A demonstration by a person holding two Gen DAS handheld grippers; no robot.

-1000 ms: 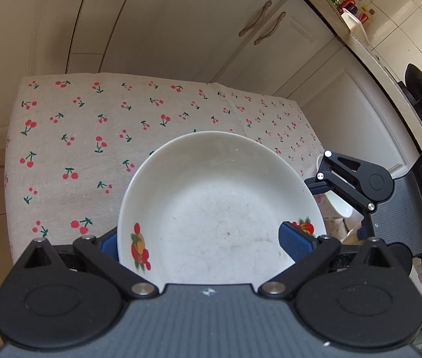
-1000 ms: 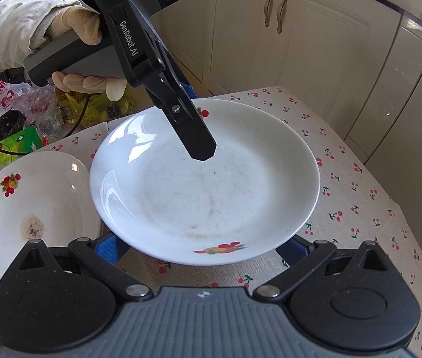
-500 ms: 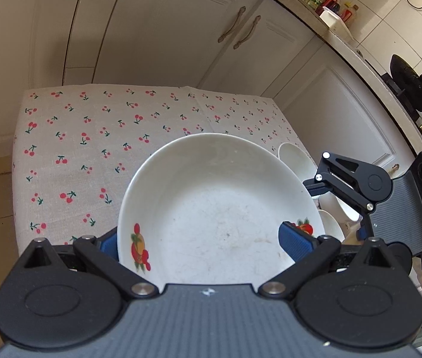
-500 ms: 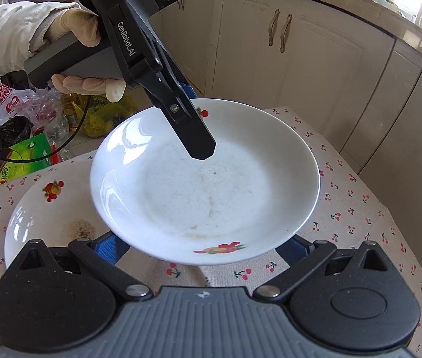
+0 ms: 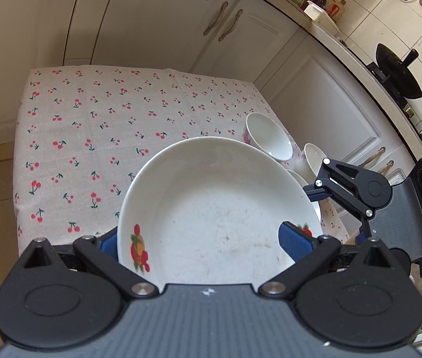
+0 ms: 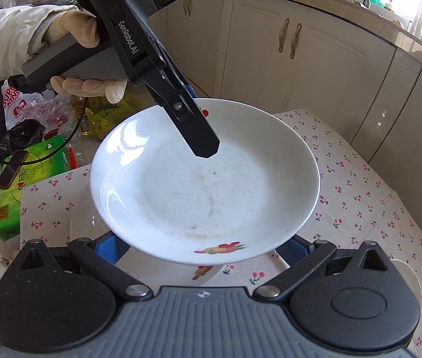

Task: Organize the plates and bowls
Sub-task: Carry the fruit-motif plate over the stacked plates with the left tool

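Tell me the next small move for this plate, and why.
Probably lower the plate straight down onto the second plate. The left tongs clamp its far rim, it hangs above the tablecloth, and the second plate's fruit decal shows just beneath.

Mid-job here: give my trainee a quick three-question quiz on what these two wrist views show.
1. True or false: the left hand-held gripper has one finger over the white plate and one under it.
2. The tablecloth is printed with: A cherries, B stripes, C lemons.
3. Fill in: the pads on that gripper's fingers are ___.
Key: 1 true; 2 A; 3 blue.
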